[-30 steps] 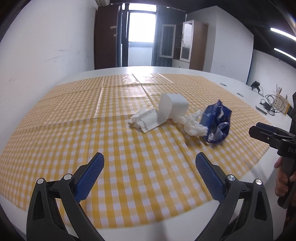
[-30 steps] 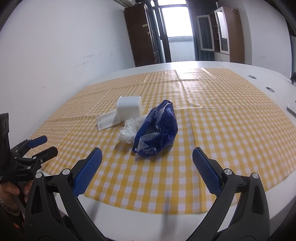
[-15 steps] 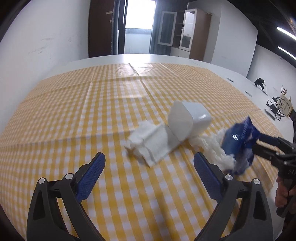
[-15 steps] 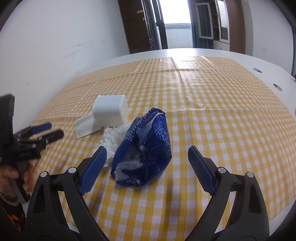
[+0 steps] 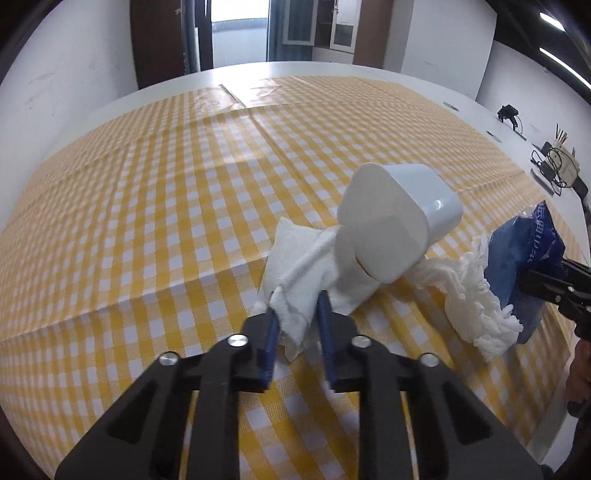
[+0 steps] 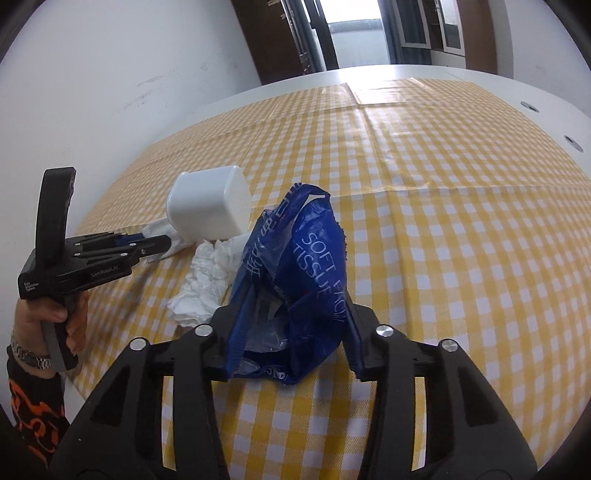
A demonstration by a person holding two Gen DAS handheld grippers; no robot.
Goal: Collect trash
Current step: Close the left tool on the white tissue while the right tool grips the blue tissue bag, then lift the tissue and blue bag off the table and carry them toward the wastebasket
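Note:
My left gripper (image 5: 297,314) is shut on the near end of a folded white napkin (image 5: 314,269) on the yellow checked tablecloth (image 5: 147,206). A white plastic cup (image 5: 395,221) lies on its side on the napkin's far end. A crumpled white tissue (image 5: 476,295) lies to the right of it. My right gripper (image 6: 288,317) is shut on a crumpled blue tissue bag (image 6: 295,280). The cup (image 6: 207,206), the tissue (image 6: 203,284) and the left gripper (image 6: 155,243) also show in the right wrist view.
The white table (image 5: 332,70) extends beyond the cloth. Cables and a holder (image 5: 557,166) sit at its far right edge. Cabinets and a doorway (image 5: 240,33) stand at the back. The table's near edge (image 6: 554,350) is close on the right.
Both grippers moved forward and closed. The left one closed on the napkin's near end. The right one closed on the blue bag.

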